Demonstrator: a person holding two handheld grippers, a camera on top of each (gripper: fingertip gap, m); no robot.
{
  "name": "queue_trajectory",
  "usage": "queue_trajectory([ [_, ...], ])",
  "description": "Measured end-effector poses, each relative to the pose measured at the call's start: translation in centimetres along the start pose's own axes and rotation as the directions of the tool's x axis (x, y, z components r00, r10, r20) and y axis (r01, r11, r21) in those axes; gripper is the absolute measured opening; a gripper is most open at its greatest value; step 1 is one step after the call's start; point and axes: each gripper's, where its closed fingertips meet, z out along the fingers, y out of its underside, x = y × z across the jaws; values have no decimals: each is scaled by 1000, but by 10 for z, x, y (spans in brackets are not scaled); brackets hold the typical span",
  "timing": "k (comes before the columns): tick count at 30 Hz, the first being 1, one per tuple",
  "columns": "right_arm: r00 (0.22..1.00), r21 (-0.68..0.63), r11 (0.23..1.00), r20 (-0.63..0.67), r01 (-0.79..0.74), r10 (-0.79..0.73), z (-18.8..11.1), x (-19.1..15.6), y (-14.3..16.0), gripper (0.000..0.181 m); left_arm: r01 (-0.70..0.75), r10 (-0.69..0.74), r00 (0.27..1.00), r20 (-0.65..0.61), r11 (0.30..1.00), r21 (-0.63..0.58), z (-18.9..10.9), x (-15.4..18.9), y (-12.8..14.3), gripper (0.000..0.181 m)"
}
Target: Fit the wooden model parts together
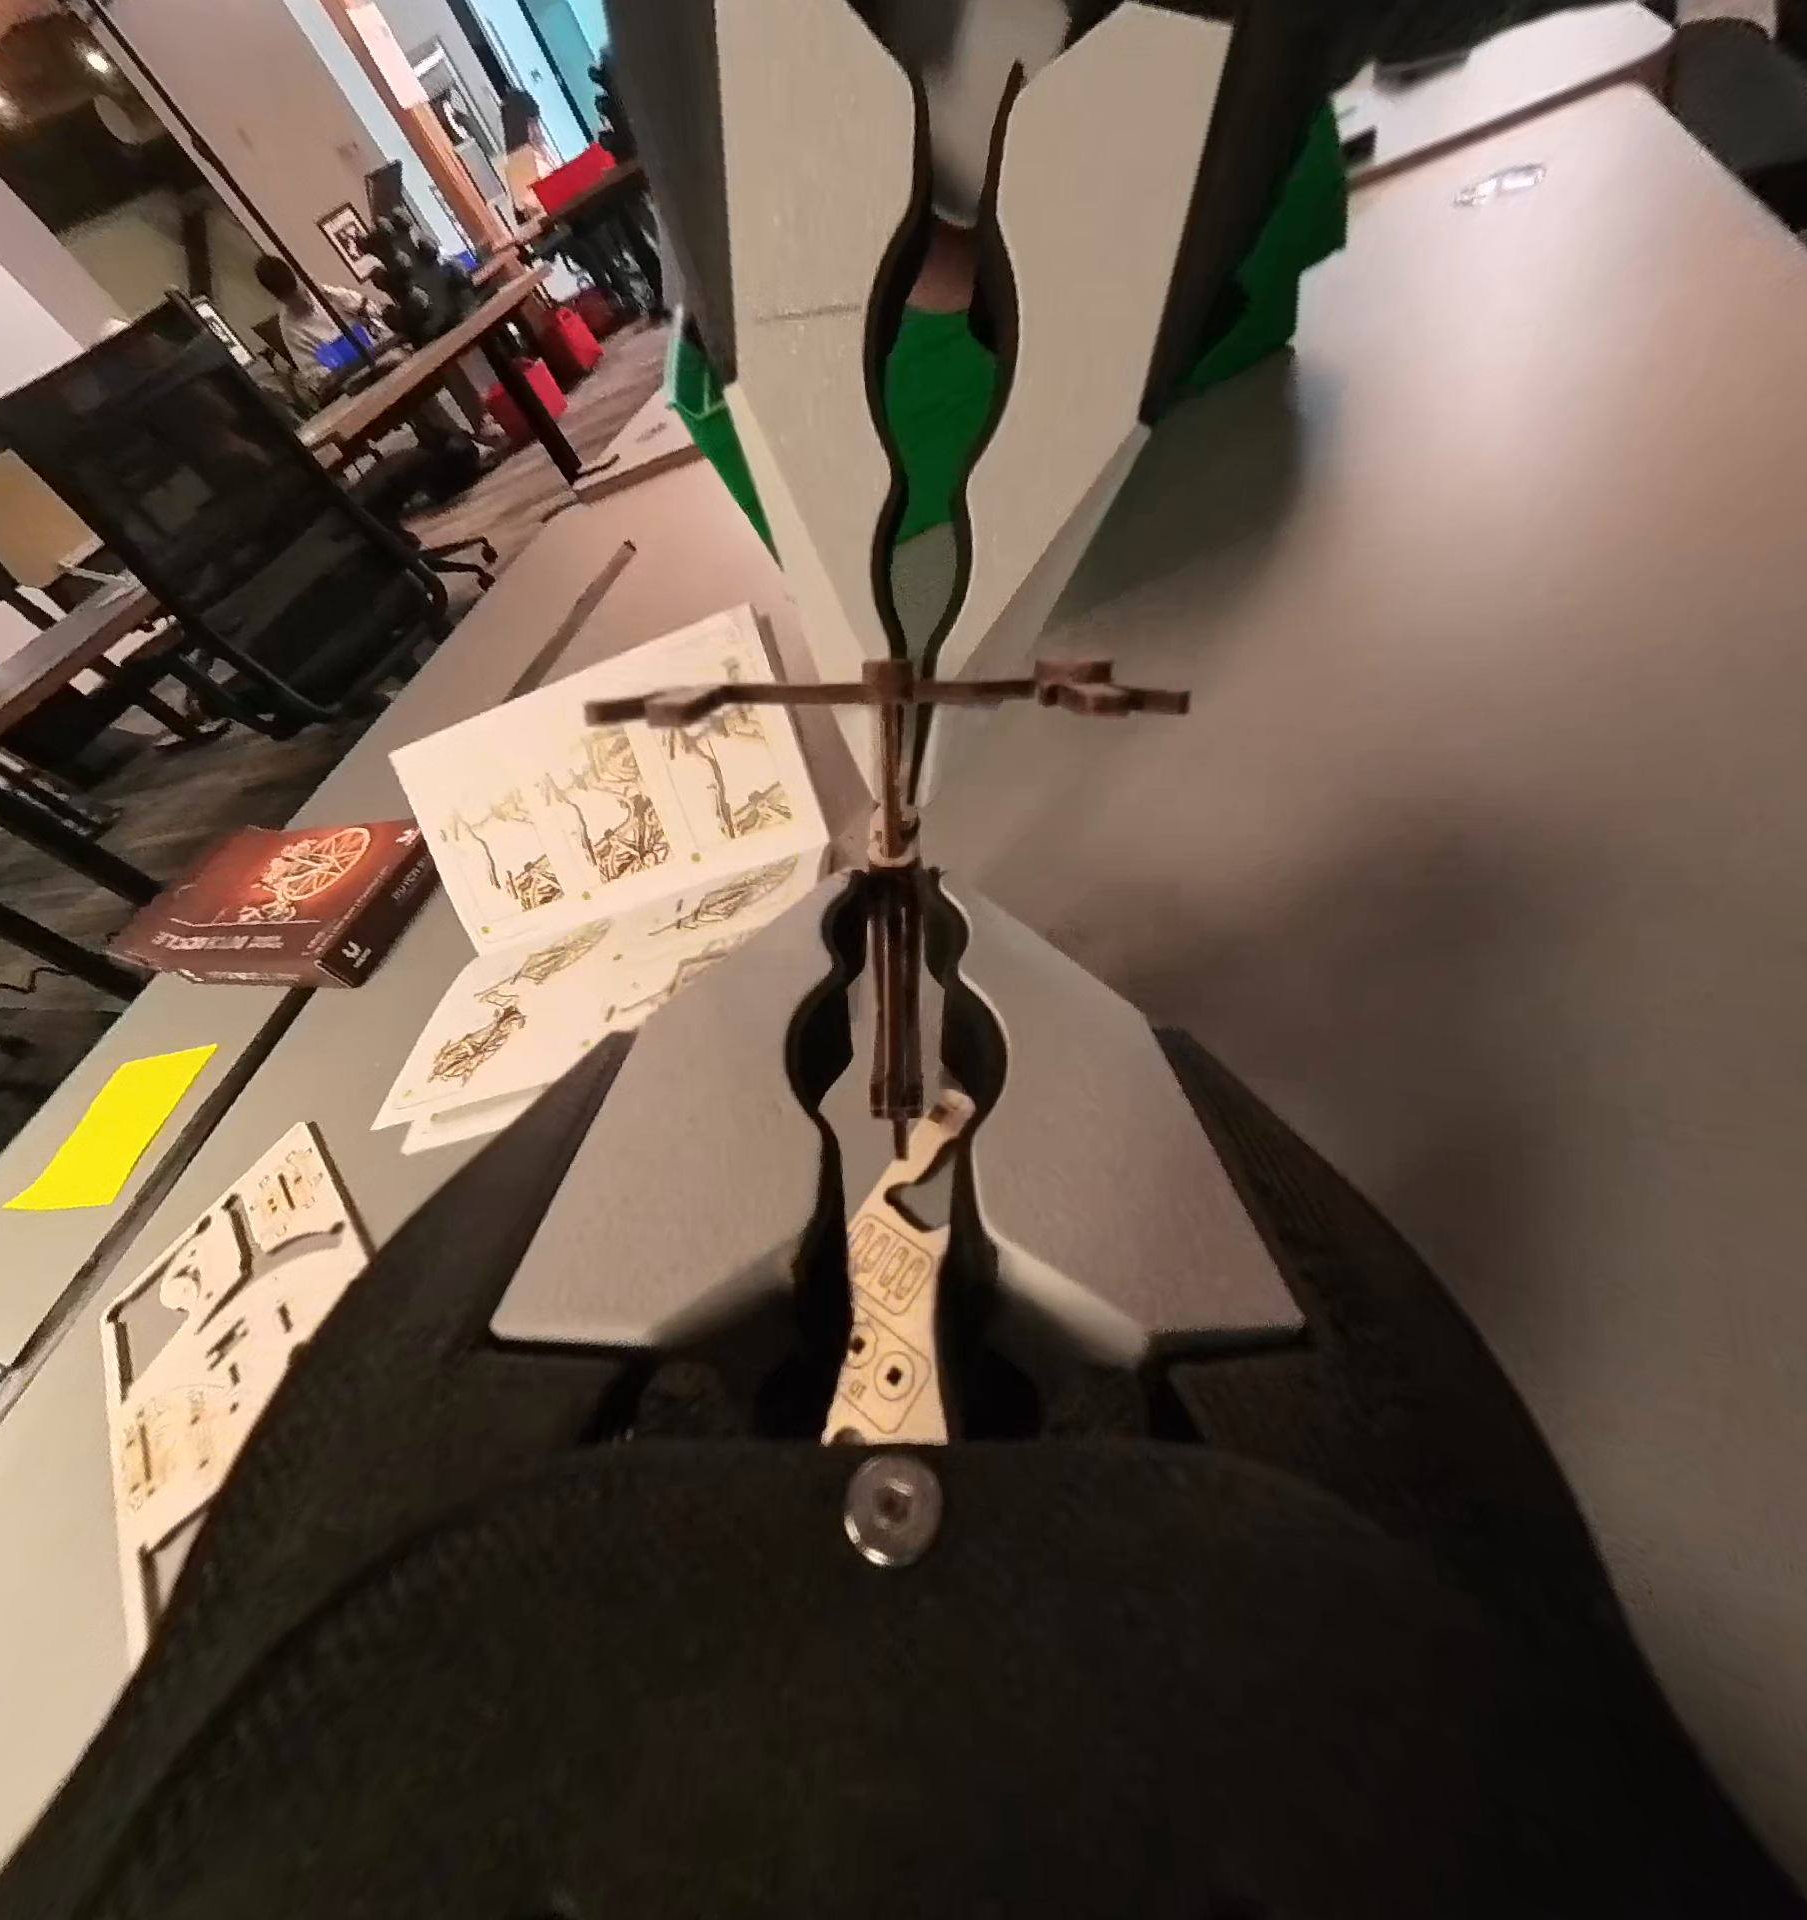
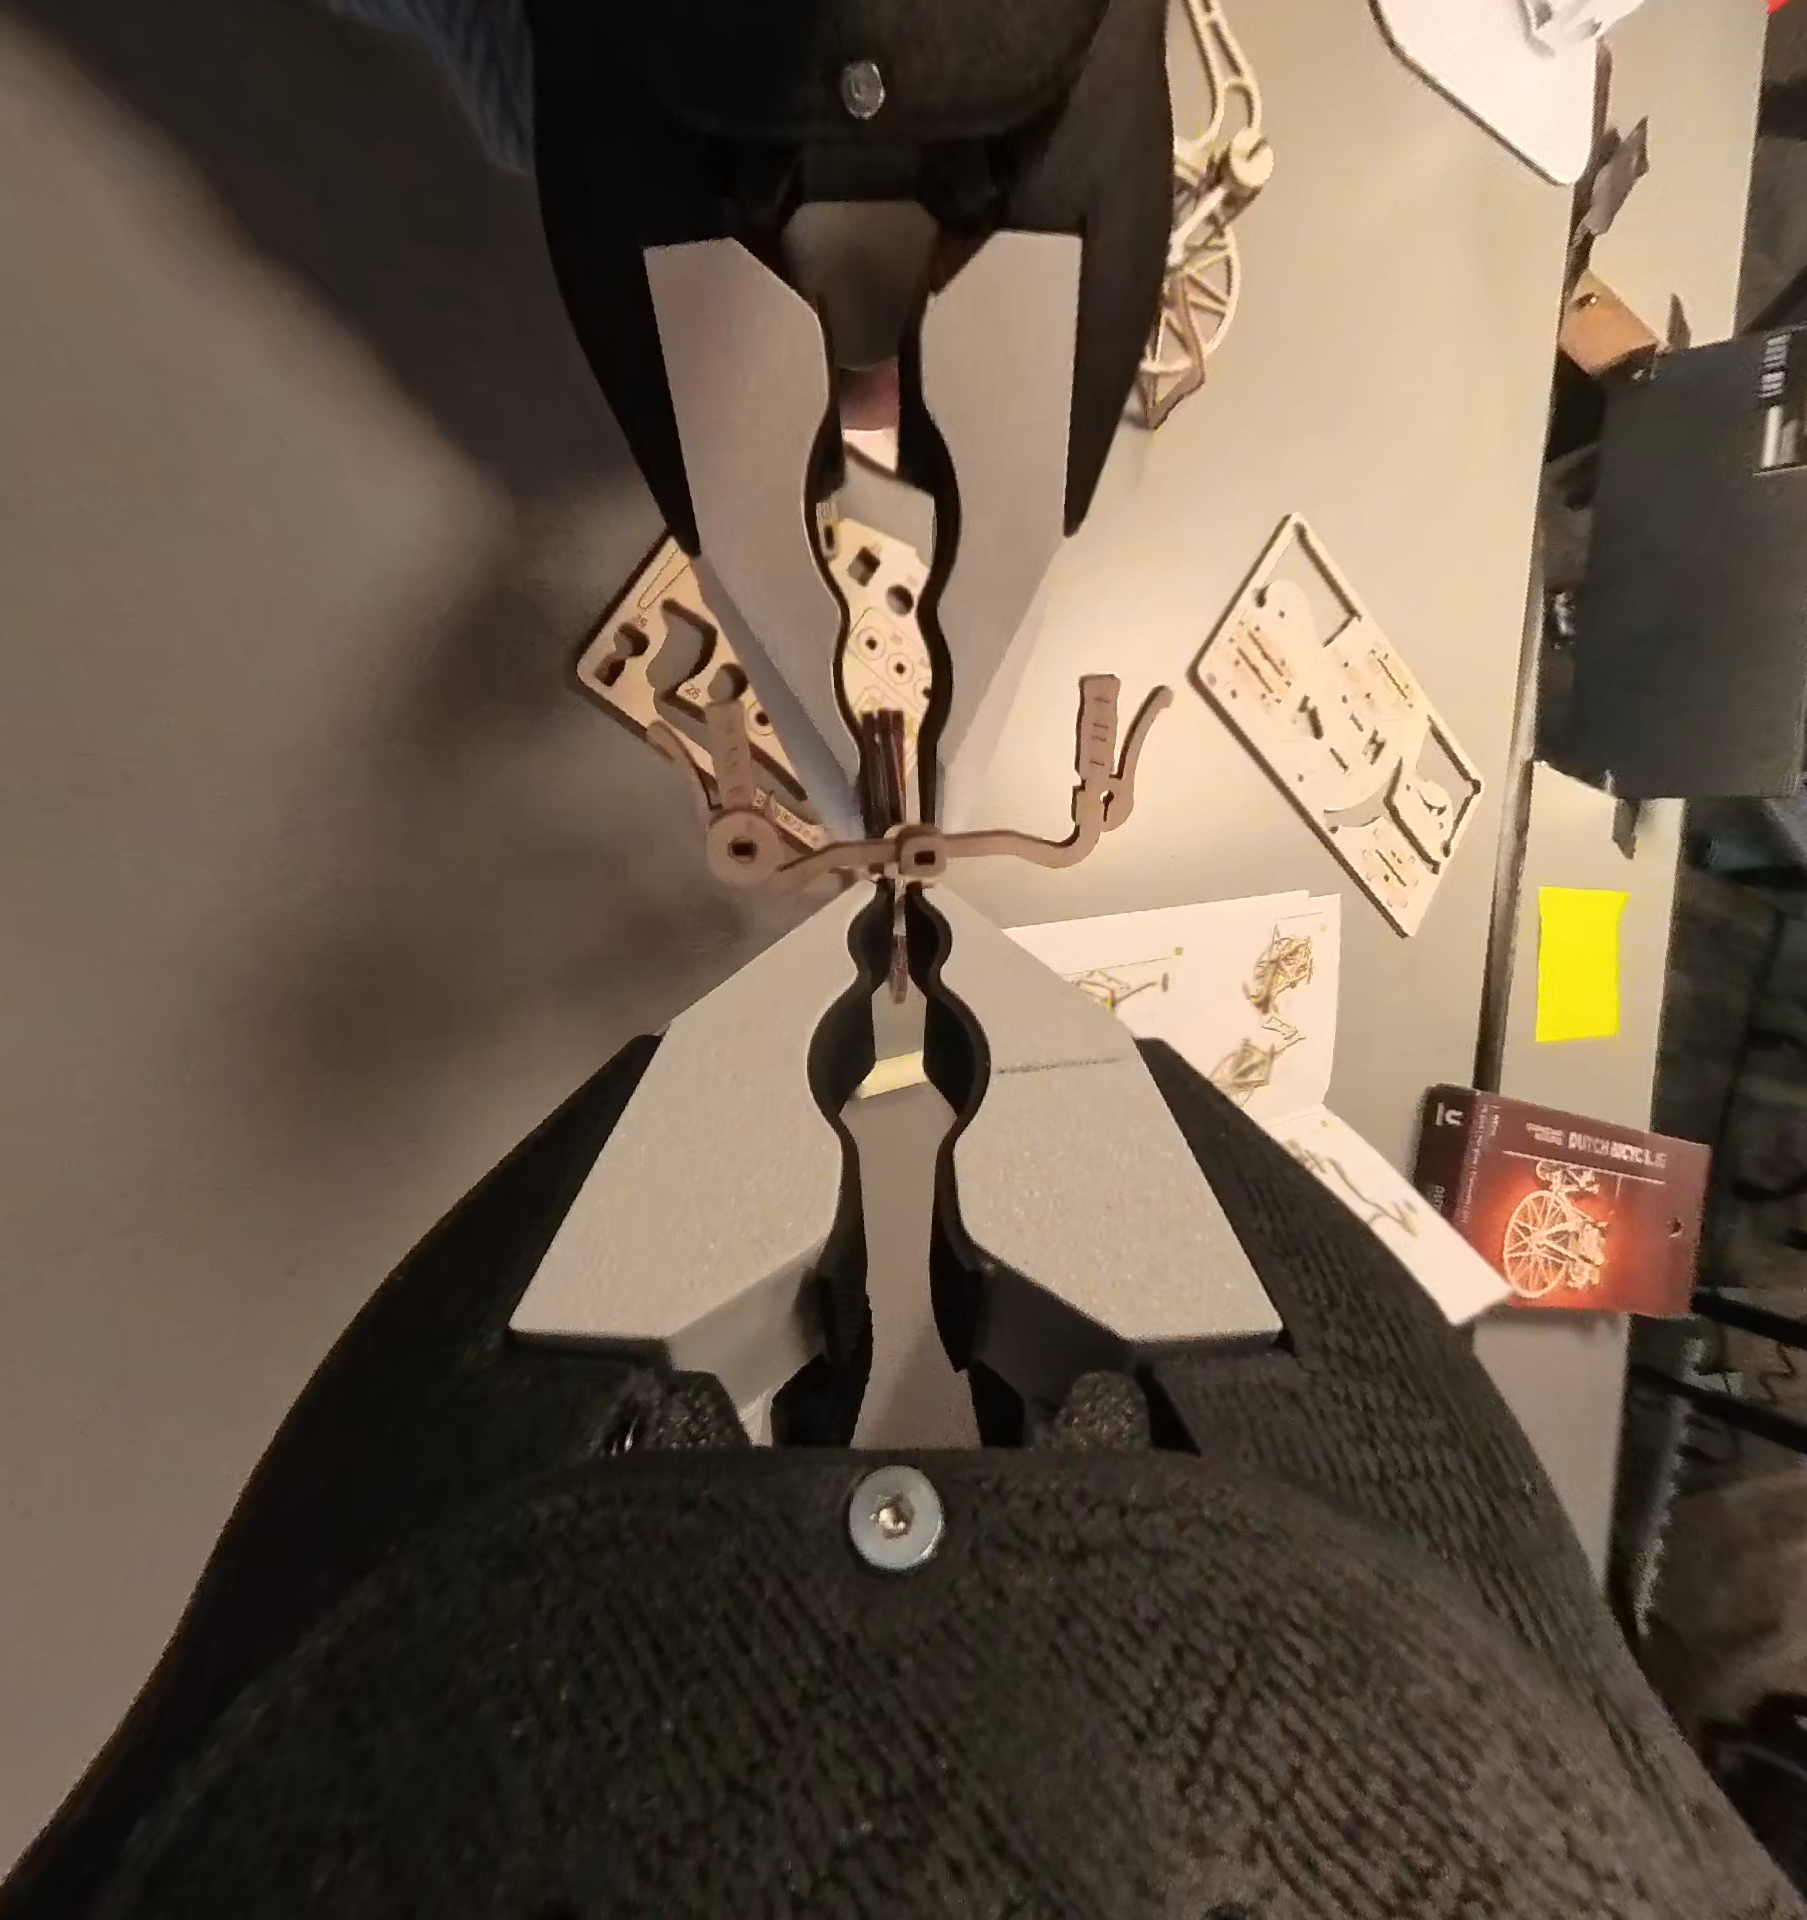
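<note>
A wooden handlebar part (image 1: 992,691) with two grips hangs crosswise between both grippers above the grey table (image 1: 1450,779). My left gripper (image 1: 894,883) is shut on a dark layered wooden stem (image 1: 894,997) that runs up to the handlebar's centre block. My right gripper (image 1: 904,655) comes from the opposite side, tips at that block. In the right wrist view, my right gripper (image 2: 899,909) is shut on a thin wooden tab (image 2: 897,961) just under the handlebar (image 2: 1024,847). The left gripper (image 2: 891,810) meets it tip to tip, holding the stem (image 2: 883,764).
An open instruction booklet (image 1: 618,831), a dark kit box (image 1: 275,904) and a yellow note (image 1: 114,1127) lie left. Wooden part sheets (image 2: 1335,717) lie on the table, one under the grippers (image 2: 670,665). A partly built bicycle model (image 2: 1190,291) lies farther off. Chairs (image 1: 234,520) stand beyond the table edge. Both grippers' tips are close together, under 4 cm apart.
</note>
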Motion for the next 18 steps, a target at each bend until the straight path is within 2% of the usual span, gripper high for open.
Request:
queue_trajectory([
  [12,1000,-29,999,-8,25,-25,6,-5,4,0,-28,28,1000,-4,1000,-8,6,6,3,8],
  [18,995,-68,994,-47,81,-84,8,-6,5,0,-13,12,1000,-21,998,-63,7,6,6,8],
])
